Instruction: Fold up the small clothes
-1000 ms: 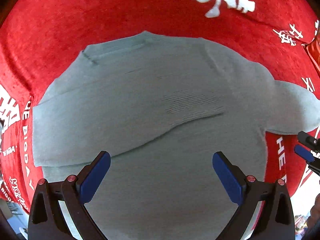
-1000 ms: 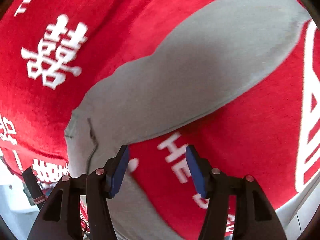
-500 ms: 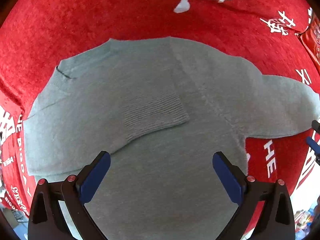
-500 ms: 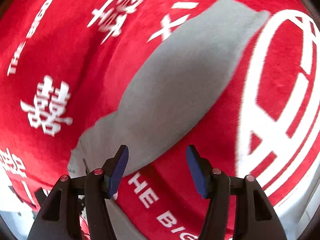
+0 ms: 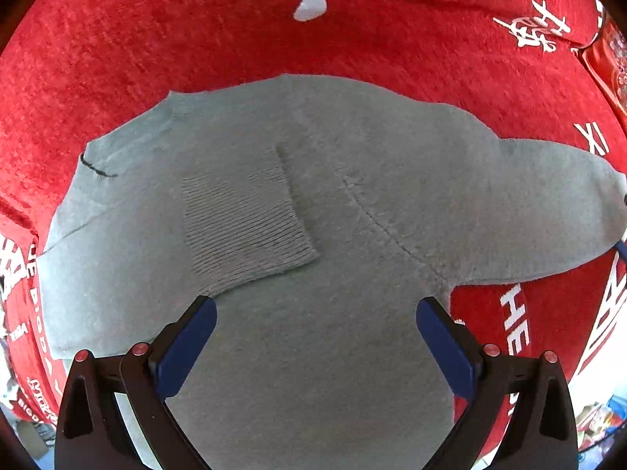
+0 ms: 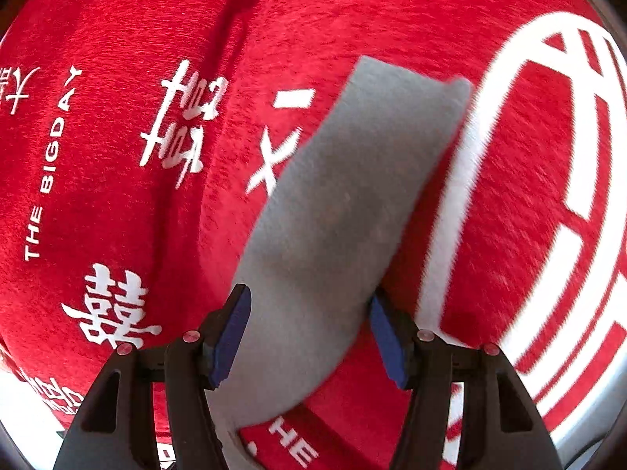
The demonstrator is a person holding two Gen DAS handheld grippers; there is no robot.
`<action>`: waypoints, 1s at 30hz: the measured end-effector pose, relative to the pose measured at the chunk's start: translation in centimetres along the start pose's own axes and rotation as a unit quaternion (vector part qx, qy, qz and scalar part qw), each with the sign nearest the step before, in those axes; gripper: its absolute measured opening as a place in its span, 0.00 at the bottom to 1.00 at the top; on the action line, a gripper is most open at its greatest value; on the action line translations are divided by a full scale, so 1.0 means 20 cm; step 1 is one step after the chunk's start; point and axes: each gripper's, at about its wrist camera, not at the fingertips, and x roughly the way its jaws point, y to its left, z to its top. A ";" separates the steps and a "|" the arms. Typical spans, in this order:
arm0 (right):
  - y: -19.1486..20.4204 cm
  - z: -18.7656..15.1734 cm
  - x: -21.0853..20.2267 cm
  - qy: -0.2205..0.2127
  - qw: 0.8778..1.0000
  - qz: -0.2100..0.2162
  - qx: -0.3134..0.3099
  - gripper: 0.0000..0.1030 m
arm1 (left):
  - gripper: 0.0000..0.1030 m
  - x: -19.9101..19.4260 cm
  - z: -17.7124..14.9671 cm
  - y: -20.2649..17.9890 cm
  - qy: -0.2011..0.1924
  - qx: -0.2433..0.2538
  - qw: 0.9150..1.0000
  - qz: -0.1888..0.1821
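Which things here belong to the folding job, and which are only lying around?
Belong to the job:
- grey sweater
- its unfolded sleeve
- left gripper, open
- right gripper, open

Only lying around:
- red printed cloth underneath
- red packet at the edge

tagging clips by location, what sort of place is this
Probably a home, though little of the room shows. A grey sweater lies on a red plush cloth printed with wedding-style characters and "THE BIGDAY", with household clutter at the edge.
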 end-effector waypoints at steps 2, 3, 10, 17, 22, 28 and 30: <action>0.00 0.02 0.01 -0.002 1.000 0.009 0.006 0.64 | 0.99 0.01 0.01 -0.03 0.001 0.000 1.000 0.000; 0.00 0.03 0.01 -0.004 1.000 0.015 0.013 0.64 | 0.99 0.01 0.01 -0.04 0.001 0.001 1.000 -0.001; -0.03 0.05 0.05 0.013 0.996 0.054 0.064 0.24 | 0.99 0.01 0.01 -0.05 -0.002 -0.004 1.000 0.004; 0.08 0.01 0.07 0.035 0.992 0.113 0.052 0.08 | 0.99 -0.01 -0.02 0.02 -0.009 -0.009 1.000 0.013; 0.33 -0.05 0.10 0.063 0.985 0.158 -0.010 0.08 | 0.99 -0.03 -0.08 0.14 -0.013 -0.023 1.000 -0.005; 0.75 -0.24 0.18 0.098 0.971 0.193 -0.104 0.08 | 0.99 -0.09 -0.15 0.38 -0.028 -0.056 0.998 -0.030; 0.91 -0.35 0.21 0.109 0.963 0.206 -0.138 0.07 | 0.99 -0.11 -0.18 0.49 -0.038 -0.066 0.997 -0.025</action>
